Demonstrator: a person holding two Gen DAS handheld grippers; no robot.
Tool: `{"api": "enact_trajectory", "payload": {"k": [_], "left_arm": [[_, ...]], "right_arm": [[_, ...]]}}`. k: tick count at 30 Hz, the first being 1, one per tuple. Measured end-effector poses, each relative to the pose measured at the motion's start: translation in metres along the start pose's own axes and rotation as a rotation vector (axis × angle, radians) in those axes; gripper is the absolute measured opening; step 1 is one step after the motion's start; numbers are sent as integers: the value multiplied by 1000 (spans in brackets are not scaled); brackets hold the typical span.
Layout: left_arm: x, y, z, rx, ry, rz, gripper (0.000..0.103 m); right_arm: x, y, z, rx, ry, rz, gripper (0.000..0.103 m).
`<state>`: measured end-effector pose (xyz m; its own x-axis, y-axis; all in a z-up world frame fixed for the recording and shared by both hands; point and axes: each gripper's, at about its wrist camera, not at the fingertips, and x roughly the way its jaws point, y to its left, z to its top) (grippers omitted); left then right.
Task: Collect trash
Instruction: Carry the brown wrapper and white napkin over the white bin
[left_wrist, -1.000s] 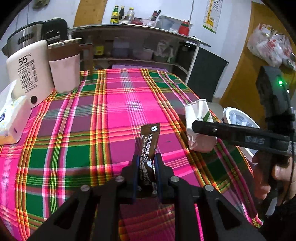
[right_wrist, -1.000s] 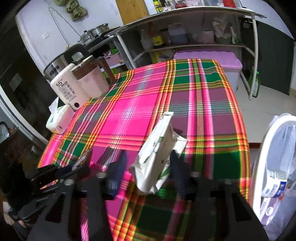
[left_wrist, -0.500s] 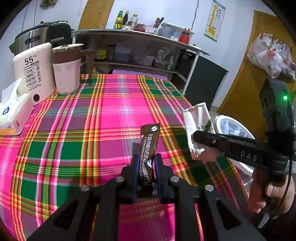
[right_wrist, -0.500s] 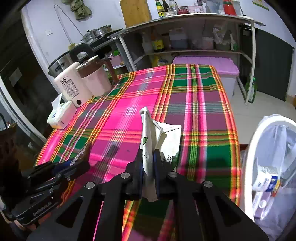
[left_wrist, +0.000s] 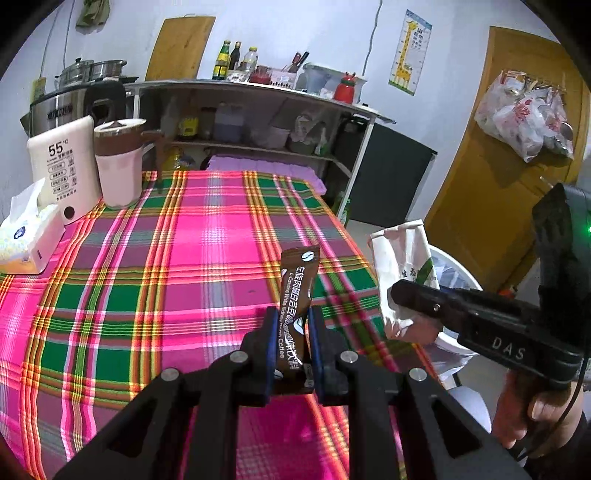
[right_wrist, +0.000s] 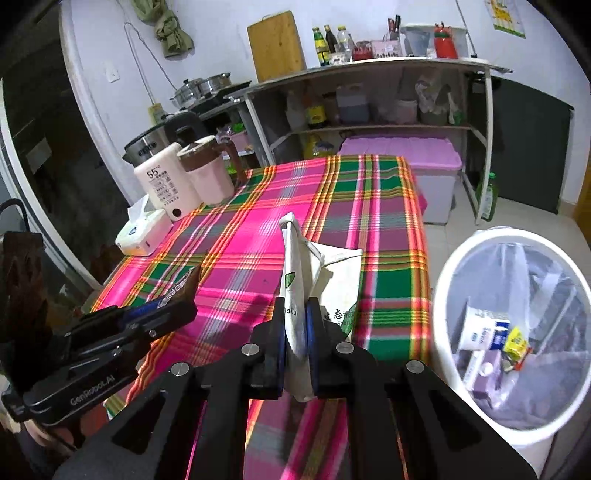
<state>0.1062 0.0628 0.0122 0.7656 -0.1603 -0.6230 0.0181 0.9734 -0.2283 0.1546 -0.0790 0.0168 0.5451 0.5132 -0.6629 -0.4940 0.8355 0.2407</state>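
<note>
Both my hands have lifted off the tabletop (left_wrist: 184, 266), left fingers (left_wrist: 291, 332) pinching the coffee sachet (left_wrist: 297, 291), right fingers (right_wrist: 295, 332) clamping the crumpled paper bag (right_wrist: 332, 280), bound for the bin (right_wrist: 454, 266) beside the table.

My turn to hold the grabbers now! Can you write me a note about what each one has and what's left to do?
Left gripper: shut on the brown coffee packet, lifted off the plaid cloth.
Right gripper: shut on the white paper bag, also off the cloth.
Bin: on the floor off the table's right edge, already holding some trash.
Done: both pieces picked up.
Left: carry each over the bin and open the jaws to drop it in. The kettle and tissue box are probably not trash.
</note>
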Motion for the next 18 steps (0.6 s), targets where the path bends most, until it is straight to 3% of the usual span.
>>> {"api": "enact_trajectory", "payload": {"k": [18], "left_arm": [[-16, -49, -4, 50, -16, -32, 17]], "right_arm": [[-64, -22, -19, 18, -77, -43, 10]]}}
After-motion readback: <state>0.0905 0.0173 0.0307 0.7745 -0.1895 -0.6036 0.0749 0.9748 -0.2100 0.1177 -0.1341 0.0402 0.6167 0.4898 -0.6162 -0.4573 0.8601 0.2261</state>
